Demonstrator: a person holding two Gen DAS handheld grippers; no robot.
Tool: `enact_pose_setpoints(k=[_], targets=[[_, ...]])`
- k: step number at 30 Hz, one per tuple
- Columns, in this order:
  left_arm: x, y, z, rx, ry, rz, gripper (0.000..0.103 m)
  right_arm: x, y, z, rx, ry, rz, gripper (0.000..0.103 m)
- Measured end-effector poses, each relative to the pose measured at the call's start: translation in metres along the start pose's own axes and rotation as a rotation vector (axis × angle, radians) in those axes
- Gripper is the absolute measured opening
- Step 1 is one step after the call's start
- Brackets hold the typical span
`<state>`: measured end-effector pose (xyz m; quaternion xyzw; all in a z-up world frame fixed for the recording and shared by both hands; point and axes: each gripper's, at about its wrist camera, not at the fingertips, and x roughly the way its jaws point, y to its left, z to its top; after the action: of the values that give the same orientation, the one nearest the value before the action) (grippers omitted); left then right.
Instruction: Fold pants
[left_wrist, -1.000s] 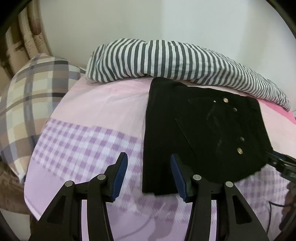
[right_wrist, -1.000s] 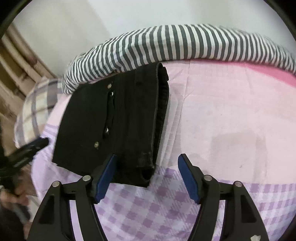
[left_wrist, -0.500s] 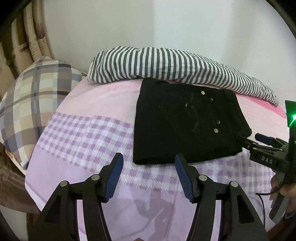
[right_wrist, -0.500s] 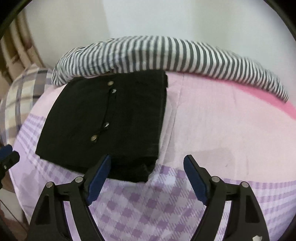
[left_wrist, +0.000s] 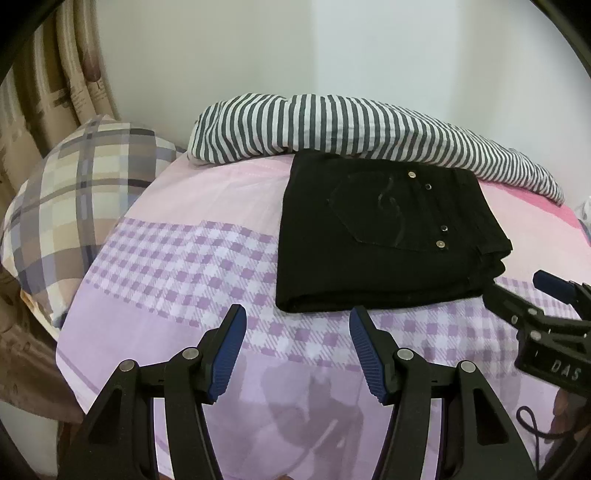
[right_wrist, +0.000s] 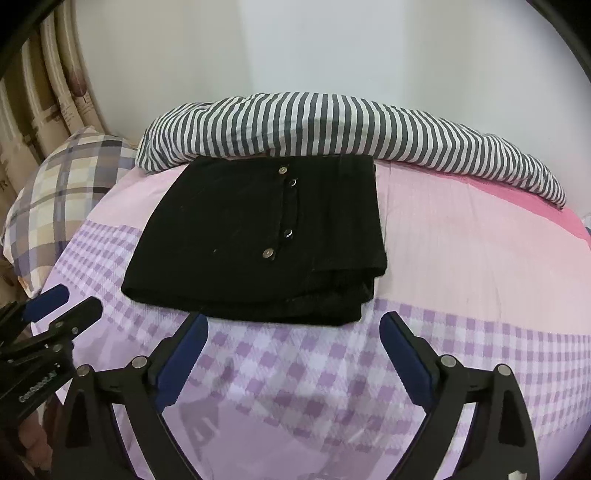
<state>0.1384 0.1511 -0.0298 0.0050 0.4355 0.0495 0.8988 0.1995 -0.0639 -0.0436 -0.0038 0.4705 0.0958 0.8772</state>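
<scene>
Left wrist view: backing off from pants (left_wrist: 384, 236), now lying folded flat on bedsheet (left_wrist: 177, 258) at 12 o'clock, against striped blanket (left_wrist: 332, 125). Left gripper (left_wrist: 297, 354) standing apart, empty. Right gripper (right_wrist: 293, 358) opening wider, nothing between. Folding looking finished.

pants (left_wrist: 373, 240): solid black, with small silver metal studs
bed sheet (left_wrist: 177, 258): pale pink plain band at the far side, lilac-and-white check band in the middle, plain lilac at the near edge, deeper pink stripe at far right
striped quilt (left_wrist: 332, 125): dark grey and white stripes
pillow (left_wrist: 74, 192): plaid in cream, tan, grey and purple
curtain (right_wrist: 55, 92): beige with brown print
wall (left_wrist: 332, 48): plain white
left gripper (left_wrist: 297, 350): black, blue pads
right gripper (right_wrist: 293, 354): black, blue pads
</scene>
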Motion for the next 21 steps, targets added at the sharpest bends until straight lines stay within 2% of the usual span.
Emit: enact_pose_setpoints(k=[21], targets=[[-0.004,-0.011,-0.003,0.050,-0.031,0.010,0.059,-0.012,0.002,-0.009,0.011,0.006,-0.013,0.097]])
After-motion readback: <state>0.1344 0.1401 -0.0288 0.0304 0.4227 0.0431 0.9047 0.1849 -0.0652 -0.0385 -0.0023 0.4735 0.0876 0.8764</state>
